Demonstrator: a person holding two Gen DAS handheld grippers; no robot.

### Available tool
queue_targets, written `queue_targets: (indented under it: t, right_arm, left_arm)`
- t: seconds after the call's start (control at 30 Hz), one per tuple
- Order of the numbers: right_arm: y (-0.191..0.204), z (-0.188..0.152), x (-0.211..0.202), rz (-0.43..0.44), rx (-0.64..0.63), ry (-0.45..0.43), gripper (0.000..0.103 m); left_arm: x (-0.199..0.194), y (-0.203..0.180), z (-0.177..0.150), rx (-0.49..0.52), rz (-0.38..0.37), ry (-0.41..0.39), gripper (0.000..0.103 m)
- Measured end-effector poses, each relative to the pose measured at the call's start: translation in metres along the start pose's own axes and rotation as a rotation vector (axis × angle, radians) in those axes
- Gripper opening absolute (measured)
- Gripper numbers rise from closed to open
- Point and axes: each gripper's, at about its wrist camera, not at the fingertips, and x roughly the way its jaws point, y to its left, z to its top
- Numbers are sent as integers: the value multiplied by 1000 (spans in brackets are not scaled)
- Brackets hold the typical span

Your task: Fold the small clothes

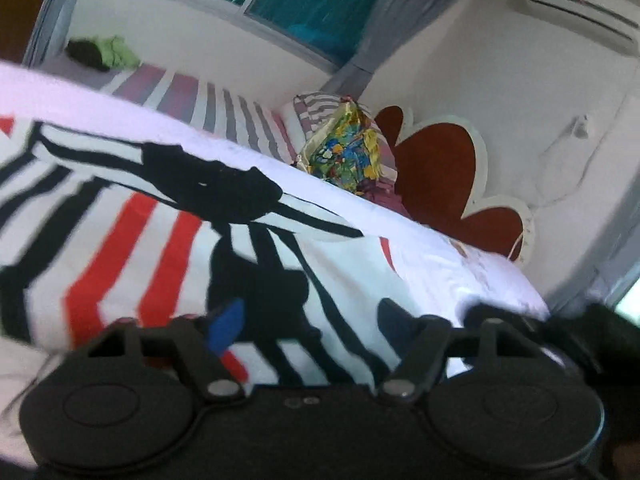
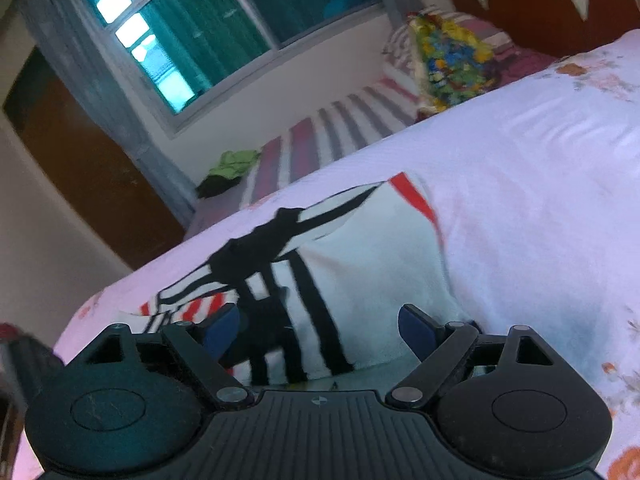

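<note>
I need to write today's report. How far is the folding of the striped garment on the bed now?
Looks done: the striped garment lies on the white floral sheet with at least one flap already folded over. In hand: nothing; the left gripper and the right gripper are both open above the cloth, gripping nothing. Left: the final folds; a green and dark bundle of clothes waits at the far edge of the bed.

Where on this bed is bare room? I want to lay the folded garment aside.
Free: the pale sheet right of the striped garment, up to the colourful pillow. Also the striped sheet between the green clothes and that pillow. Crowded: directly before both claws, where the garment lies.
</note>
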Motion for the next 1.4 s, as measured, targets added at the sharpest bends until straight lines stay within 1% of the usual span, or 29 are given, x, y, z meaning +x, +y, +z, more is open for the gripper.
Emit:
queue_targets:
  t: [0.03,0.07,0.1,0.2,0.23,0.27,0.3,0.33,0.37,0.4,0.43,0.5,0.57,0.63,0.7,0.73,0.77,0.8,0.83,0.87,0.93,0.97,1.0,1.07,1.2,1.27,1.33,1.4]
  right_arm:
    - [5,1,6,21,-18,11,86]
    - [10,0,12,33,-39,18,86]
    - [15,-1,20,45,-61,26,86]
    - [26,-7,48,82,-77,71,86]
    - [29,-9,57,73,-87,74,86]
    - [30,-11,67,59,-87,86,86]
    - [29,-13,76,55,-67,101,85]
    - [27,-15,86,61,-34,120,67]
    - [26,-17,96,56,-4,147,52]
    - [26,-18,103,40,8,159,33]
    - [28,-20,108,32,9,153,32]
    - [30,-19,111,31,18,139,32]
    - [32,-19,113,21,29,133,32]
    - [31,-20,115,15,45,134,34]
    - [35,-18,118,12,22,132,33]
    - [38,-17,118,11,-1,125,20]
    - [42,-16,118,21,-21,121,14]
    - [47,-14,116,19,-47,104,14]
    - [53,-11,108,11,-89,66,13]
    - [56,-7,101,4,-116,28,13]
    - [54,0,79,-14,-125,-53,13]
    - [51,1,70,-29,-128,-80,13]
    - [46,0,64,-50,-136,-88,13]
    - [37,-5,63,-68,-137,-64,13]
    - [25,-12,69,-94,-104,-45,13]
    - [30,-13,70,-99,-135,-45,13]
    - [39,-12,63,-74,-193,-74,13]
    - [43,-12,64,-68,-232,-77,13]
  left_arm:
    - [-18,3,-2,-7,23,-9,60]
    - [-37,11,-4,-14,49,-26,60]
    - [-53,19,-3,-14,95,-45,60]
    - [-113,56,-7,33,351,-122,60]
    - [-127,70,-7,33,420,-131,60]
    - [-137,84,-6,23,461,-134,60]
    - [-142,95,-4,20,484,-133,60]
    - [-145,106,-3,28,497,-131,59]
    - [-141,115,0,40,505,-119,54]
    - [-135,120,3,40,508,-101,49]
    - [-129,128,7,35,501,-84,47]
    - [-114,135,10,28,497,-68,46]
    - [-109,135,9,34,457,-54,49]
    - [-99,134,5,54,468,-44,48]
    - [-96,137,4,49,455,-47,48]
    - [-94,138,5,50,444,-45,48]
    - [-91,137,6,62,441,-39,47]
    - [-89,136,7,76,441,-31,47]
    - [-88,137,7,83,438,-30,46]
    - [-87,138,7,79,432,-33,42]
    - [-89,142,7,68,408,-37,38]
    - [-91,143,6,68,403,-37,37]
    - [-93,143,5,76,400,-33,37]
    - [-93,143,4,89,399,-30,37]
    - [-97,145,7,75,383,-22,36]
    - [-97,146,8,91,385,-10,36]
    - [-98,149,9,84,371,5,36]
    - [-105,150,10,79,356,7,34]
